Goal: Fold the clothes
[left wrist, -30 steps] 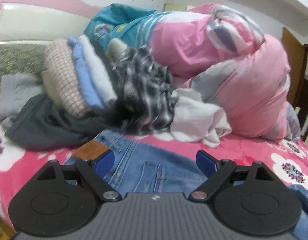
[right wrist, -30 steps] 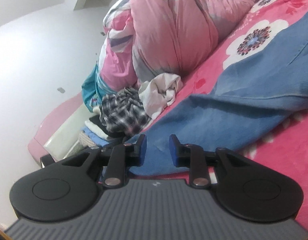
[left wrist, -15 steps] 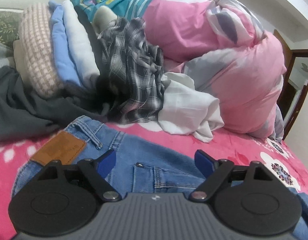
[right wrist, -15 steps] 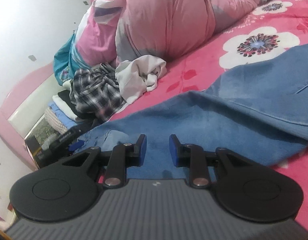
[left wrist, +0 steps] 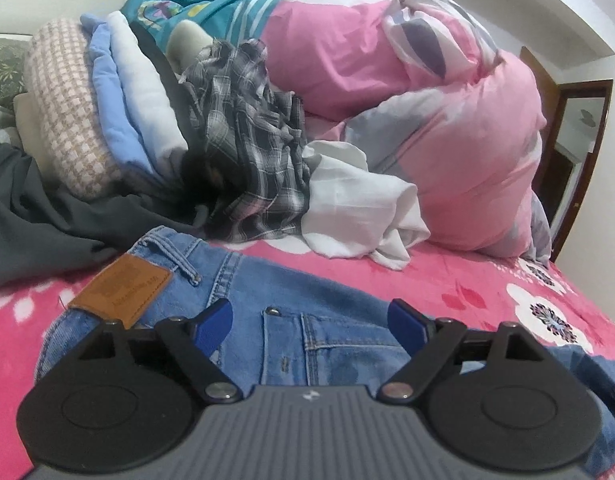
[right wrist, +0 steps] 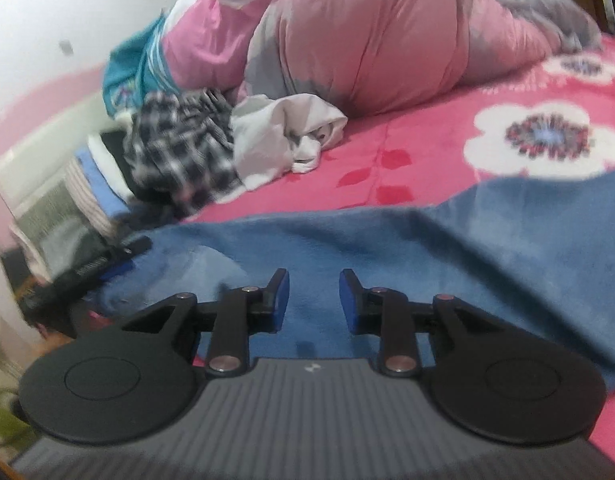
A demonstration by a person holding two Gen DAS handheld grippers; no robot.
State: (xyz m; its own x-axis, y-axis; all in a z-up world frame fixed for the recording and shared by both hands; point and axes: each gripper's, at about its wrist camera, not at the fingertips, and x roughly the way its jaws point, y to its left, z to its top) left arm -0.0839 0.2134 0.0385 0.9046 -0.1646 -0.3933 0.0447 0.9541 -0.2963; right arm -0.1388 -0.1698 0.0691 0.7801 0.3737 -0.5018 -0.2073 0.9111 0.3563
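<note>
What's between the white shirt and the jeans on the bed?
Nothing: in the left wrist view only bare pink flowered blanket separates the crumpled white shirt from the jeans. The right wrist view agrees.

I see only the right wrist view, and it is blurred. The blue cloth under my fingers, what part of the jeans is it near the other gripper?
Observer: The left gripper is above the waistband end of the jeans; a brown leather patch sits there, left of its fingers.
Operator: Is the left gripper holding the jeans?
Observer: No. Its jaws stand wide apart, with a riveted pocket showing between them.
Operator: What lies beyond the waistband?
Observer: A dark grey garment is spread on the bed, just past the waistband, in front of a leaning stack of folded clothes.
</note>
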